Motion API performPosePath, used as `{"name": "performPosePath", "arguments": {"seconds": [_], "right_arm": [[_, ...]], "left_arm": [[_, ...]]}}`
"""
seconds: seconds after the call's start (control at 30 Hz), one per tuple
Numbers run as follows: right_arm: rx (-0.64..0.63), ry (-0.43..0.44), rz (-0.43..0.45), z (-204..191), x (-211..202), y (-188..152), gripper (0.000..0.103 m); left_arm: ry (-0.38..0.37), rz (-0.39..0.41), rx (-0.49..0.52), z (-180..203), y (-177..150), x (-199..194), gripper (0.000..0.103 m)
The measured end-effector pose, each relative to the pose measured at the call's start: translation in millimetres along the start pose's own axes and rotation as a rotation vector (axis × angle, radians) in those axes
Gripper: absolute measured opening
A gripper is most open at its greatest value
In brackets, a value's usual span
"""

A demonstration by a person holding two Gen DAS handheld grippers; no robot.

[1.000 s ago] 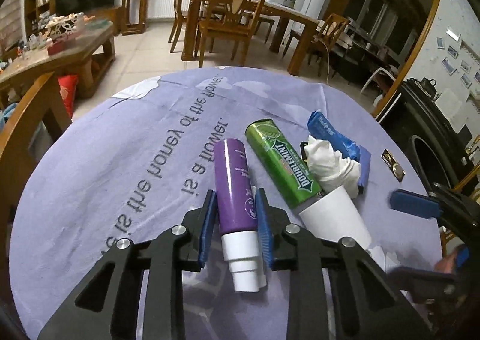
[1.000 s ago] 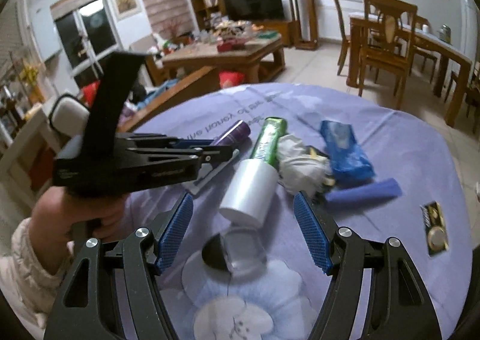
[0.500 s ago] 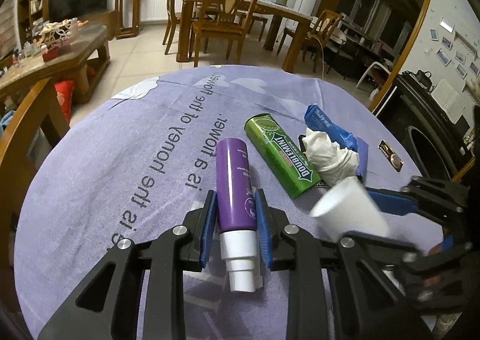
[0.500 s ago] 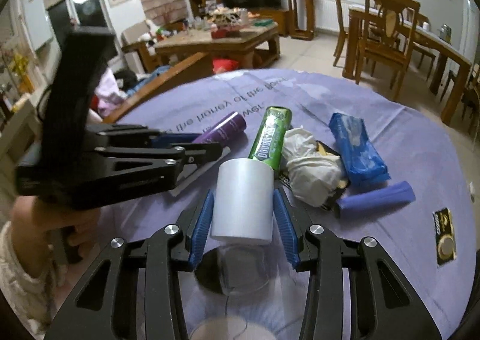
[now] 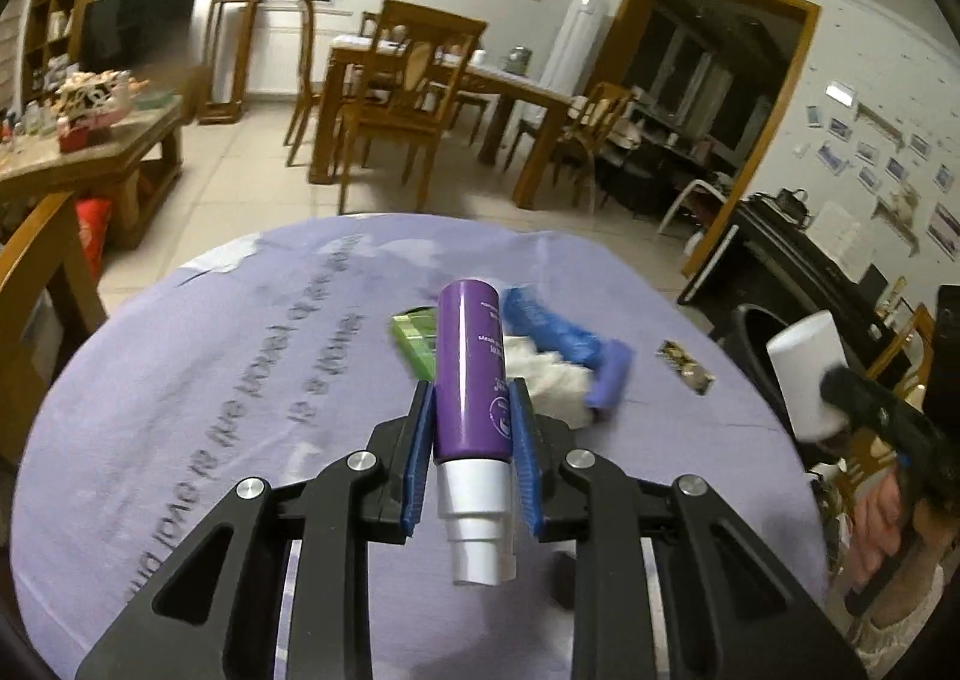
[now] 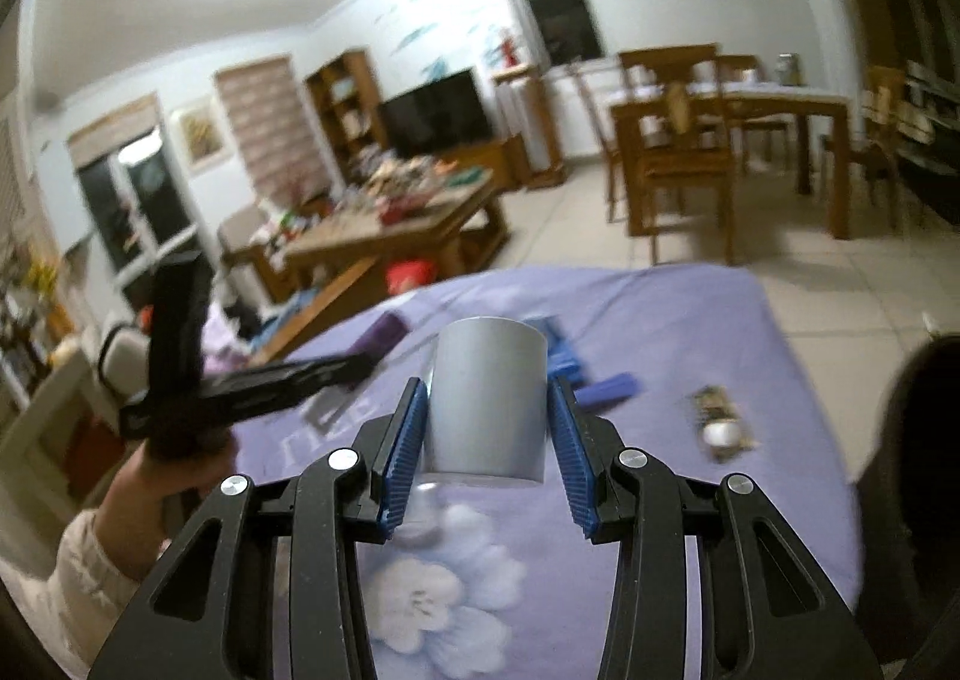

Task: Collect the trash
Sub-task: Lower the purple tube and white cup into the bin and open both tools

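My left gripper (image 5: 471,416) is shut on a purple tube with a white cap (image 5: 471,374) and holds it above the round table with the purple cloth (image 5: 198,392). My right gripper (image 6: 487,410) is shut on a white paper cup (image 6: 487,398), lifted off the table; the cup also shows at the right of the left wrist view (image 5: 807,374). On the cloth lie a green gum pack (image 5: 411,341), a crumpled white tissue (image 5: 555,377), a blue wrapper (image 5: 549,323), a purple roll (image 5: 612,380) and a small dark packet (image 5: 687,371).
A dark bin (image 5: 750,338) stands beyond the table's right edge. A wooden chair back (image 5: 42,284) is at the table's left. A dining table with chairs (image 5: 420,98) and a cluttered coffee table (image 6: 396,212) stand farther off. A small dark object (image 5: 564,584) lies under the left gripper.
Both grippers have lifted their loads off the table. The right gripper carried the cup up and to the right, away from the pile. The tube now points up above the trash.
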State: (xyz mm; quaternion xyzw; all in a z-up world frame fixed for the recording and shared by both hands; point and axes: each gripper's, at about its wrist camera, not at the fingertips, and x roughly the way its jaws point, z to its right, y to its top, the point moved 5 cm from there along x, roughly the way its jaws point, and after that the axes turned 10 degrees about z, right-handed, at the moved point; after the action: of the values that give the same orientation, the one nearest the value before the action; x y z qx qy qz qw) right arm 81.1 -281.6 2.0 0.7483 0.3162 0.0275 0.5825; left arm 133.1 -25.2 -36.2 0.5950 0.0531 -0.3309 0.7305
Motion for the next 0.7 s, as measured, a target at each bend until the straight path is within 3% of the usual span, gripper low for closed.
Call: {"name": "performPosePath", "arguments": {"seconds": [0.33,0.5,0.7], "right_arm": [[0.176,-0.276,0.254,137,-97,27,0.042],[0.246,-0.439,0.332,206,-137,19,0.042],[0.226,-0.664,0.357,267,-173,7,0.042]], "left_arm": [[-0.181,0.062,0.114,131,20,18,0.025],[-0.318,0.040,0.191,219,15,56,0.025],[-0.445,-0.027,0.222,307,-9,112,0.025]]}}
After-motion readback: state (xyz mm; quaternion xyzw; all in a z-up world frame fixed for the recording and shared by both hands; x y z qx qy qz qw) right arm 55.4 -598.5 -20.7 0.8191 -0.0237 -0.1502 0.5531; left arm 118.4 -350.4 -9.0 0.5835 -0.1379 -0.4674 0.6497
